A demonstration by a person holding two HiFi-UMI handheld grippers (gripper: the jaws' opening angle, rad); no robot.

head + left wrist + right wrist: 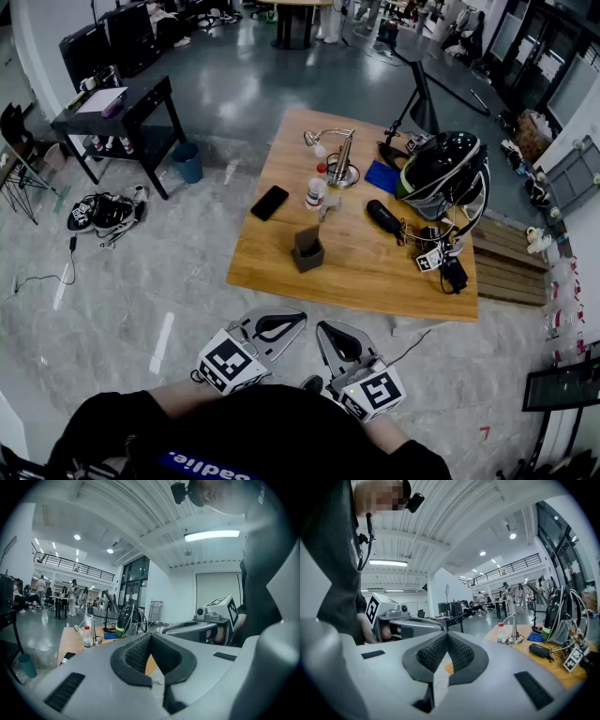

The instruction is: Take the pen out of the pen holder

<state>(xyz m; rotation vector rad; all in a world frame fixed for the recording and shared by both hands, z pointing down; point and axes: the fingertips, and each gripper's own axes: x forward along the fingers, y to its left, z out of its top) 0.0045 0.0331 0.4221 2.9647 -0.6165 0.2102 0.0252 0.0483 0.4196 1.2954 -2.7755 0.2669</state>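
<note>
Facing the table, left gripper and right gripper hover level.

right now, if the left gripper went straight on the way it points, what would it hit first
Probably the near edge of the wooden table. The left gripper, jaws shut and empty, sits short of it. Nothing shows between them, though depth is unclear.

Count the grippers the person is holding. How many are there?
2. The left gripper is low in the head view, left of middle. The right gripper is just beside it. Both are shut, short of the wooden table.
</note>
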